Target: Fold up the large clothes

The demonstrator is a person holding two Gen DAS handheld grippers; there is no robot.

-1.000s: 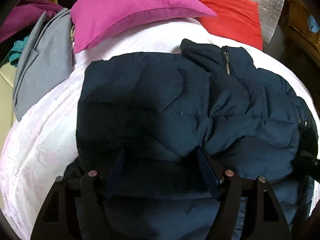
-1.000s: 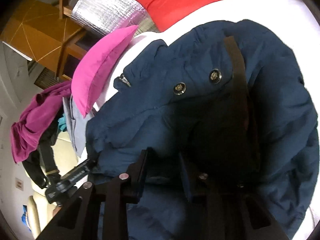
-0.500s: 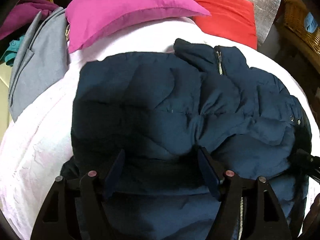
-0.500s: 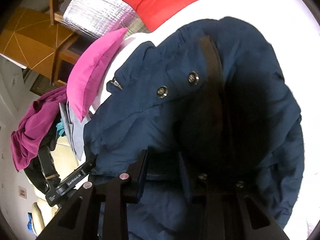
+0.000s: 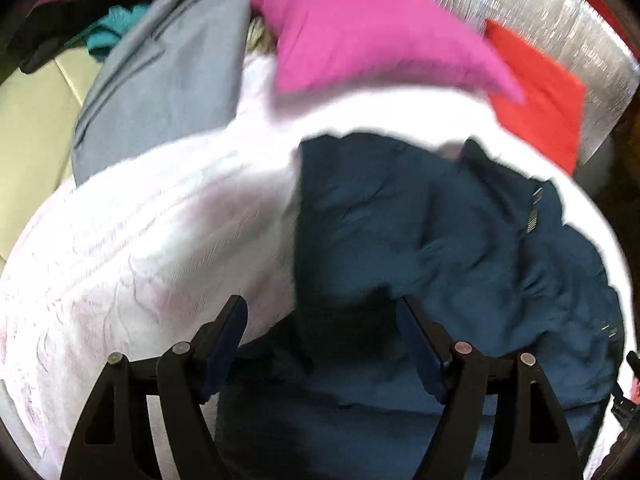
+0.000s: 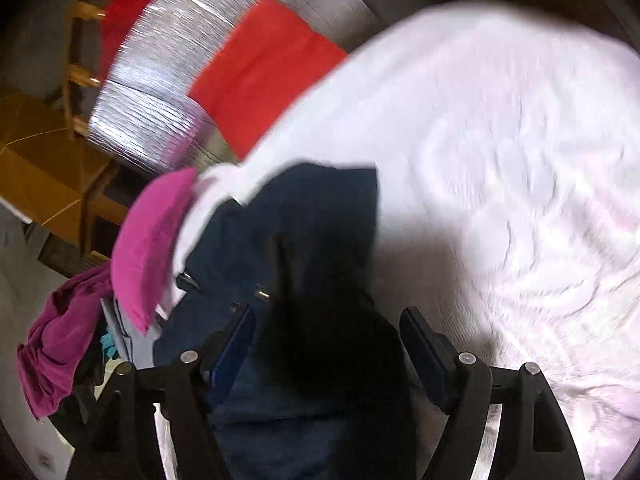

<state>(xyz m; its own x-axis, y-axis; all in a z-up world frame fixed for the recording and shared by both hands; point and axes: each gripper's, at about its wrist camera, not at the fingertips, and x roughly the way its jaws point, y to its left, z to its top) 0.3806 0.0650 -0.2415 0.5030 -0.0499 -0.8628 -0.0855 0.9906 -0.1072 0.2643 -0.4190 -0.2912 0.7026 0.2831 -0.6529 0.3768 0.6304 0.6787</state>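
just puffy quilted navy jacket (image 5: pixel 420 232) on embossed white bedspread (image 5: pixel 140 248) — left hand-held gripper (image 5: pixel 320 344) apart, right hand-held gripper (image 6: pixel 328 344) opening, unclamped

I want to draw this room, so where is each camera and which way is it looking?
Left wrist: sits on the left hand-held gripper, looking down over its open fingers at the navy jacket on the white bedspread.
Right wrist: sits on the right hand-held gripper, jaws opening above the jacket, facing mostly bedspread.
Both views share the jacket, pink pillow, red pillow and silver sheet.
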